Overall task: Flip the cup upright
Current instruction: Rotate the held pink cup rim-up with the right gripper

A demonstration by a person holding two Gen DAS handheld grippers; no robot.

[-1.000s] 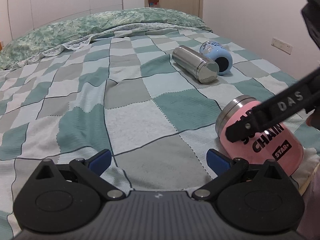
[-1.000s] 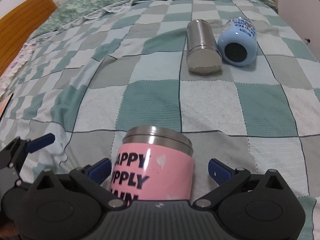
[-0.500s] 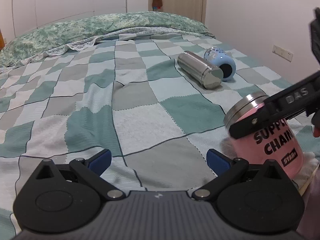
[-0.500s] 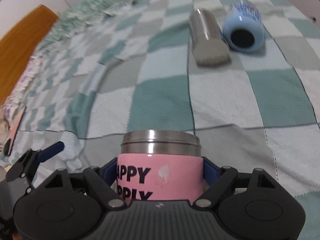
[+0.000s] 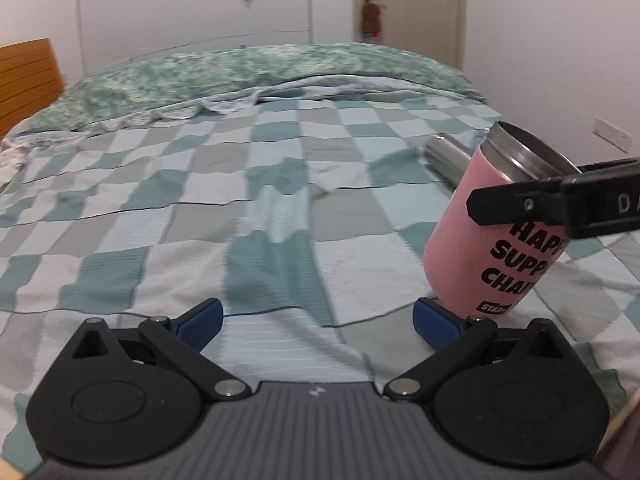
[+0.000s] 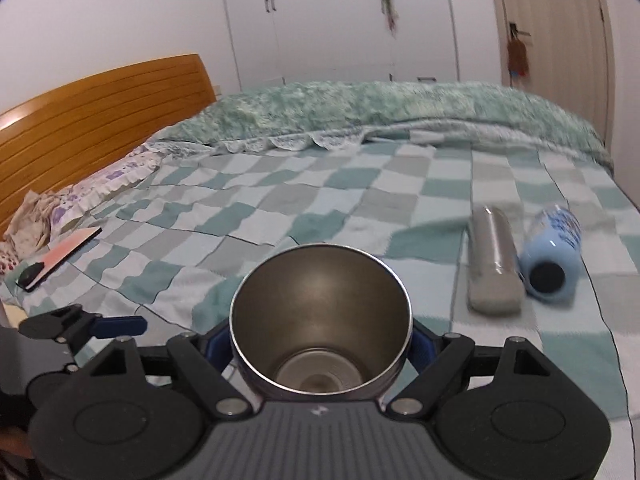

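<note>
Pink cup (image 6: 320, 320) now mouth-up, base hidden behind right hand-held gripper (image 6: 320, 344).

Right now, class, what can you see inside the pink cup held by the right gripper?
The pink cup looks empty: bare steel walls and a ringed steel bottom. The right gripper clamps its sides. The nearest inner wall is hidden below the rim.

On the pink cup (image 5: 472, 240) I read black block letters, partly cut off: "HAPP", "SUPP", "CHA", and below them a small black tag starting "STAR". The right hand-held gripper (image 6: 320, 344) finger crossing it shows a raised "D". Nothing else is legible to me.
</note>
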